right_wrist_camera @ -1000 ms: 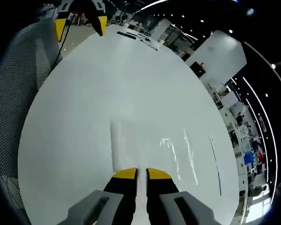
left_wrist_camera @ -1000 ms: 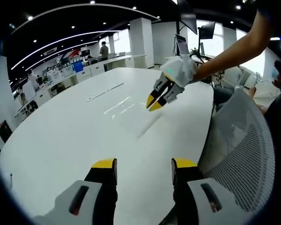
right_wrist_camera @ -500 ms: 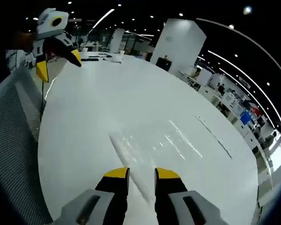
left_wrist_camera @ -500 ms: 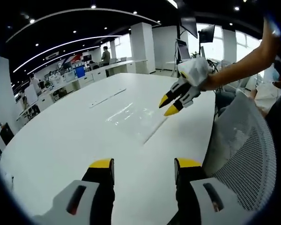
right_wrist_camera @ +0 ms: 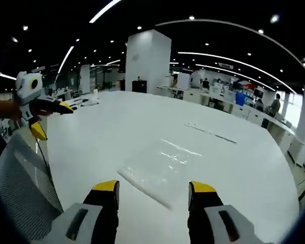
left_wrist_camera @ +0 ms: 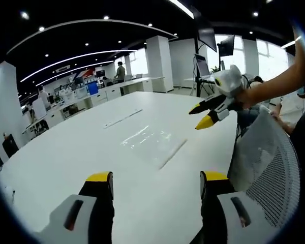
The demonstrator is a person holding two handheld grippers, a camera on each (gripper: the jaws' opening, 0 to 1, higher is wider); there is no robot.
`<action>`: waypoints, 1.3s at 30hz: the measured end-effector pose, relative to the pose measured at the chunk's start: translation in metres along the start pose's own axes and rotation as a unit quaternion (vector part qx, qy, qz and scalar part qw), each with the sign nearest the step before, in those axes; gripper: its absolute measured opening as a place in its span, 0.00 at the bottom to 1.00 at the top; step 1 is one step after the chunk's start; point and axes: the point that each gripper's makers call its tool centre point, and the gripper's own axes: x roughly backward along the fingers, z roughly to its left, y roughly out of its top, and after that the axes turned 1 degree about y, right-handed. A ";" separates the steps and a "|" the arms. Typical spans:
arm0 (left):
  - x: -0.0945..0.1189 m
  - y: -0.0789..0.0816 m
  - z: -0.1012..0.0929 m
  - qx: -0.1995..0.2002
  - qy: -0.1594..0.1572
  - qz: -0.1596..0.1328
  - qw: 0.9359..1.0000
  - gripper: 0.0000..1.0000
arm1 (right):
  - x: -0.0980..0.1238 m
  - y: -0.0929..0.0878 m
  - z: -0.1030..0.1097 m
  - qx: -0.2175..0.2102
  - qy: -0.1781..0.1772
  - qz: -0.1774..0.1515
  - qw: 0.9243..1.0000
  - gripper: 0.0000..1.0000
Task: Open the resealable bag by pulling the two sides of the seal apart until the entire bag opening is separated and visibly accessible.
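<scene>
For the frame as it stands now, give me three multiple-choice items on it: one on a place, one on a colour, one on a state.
1. Where does the resealable bag lie?
A. flat on the white table
B. on the mesh chair
C. held in the air by a tool

2. What colour are the tips of the tools?
A. red
B. yellow
C. blue

3. How do the jaws of the right tool stand?
A. shut on the bag
B. shut on nothing
C. apart, holding nothing

Answers: 1 A, the clear bag rests on the tabletop in both views, clear of both tools. 2 B, yellow tips show on the right tool and on the left tool. 3 C, a wide gap shows between its jaws in the right gripper view, with the bag lying beyond them.
</scene>
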 end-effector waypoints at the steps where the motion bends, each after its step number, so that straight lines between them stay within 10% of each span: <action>1: 0.002 0.007 0.003 0.020 0.008 -0.021 1.000 0.69 | 0.004 0.004 0.002 -0.018 -0.001 -0.010 1.000 0.53; 14: 0.008 0.014 0.023 0.072 0.051 -0.058 0.994 0.99 | 0.037 0.013 0.006 -0.047 -0.038 -0.061 0.996 0.70; 39: 0.010 0.007 0.022 0.075 0.054 -0.042 0.995 0.99 | 0.051 0.005 0.019 -0.082 -0.046 -0.070 0.993 0.93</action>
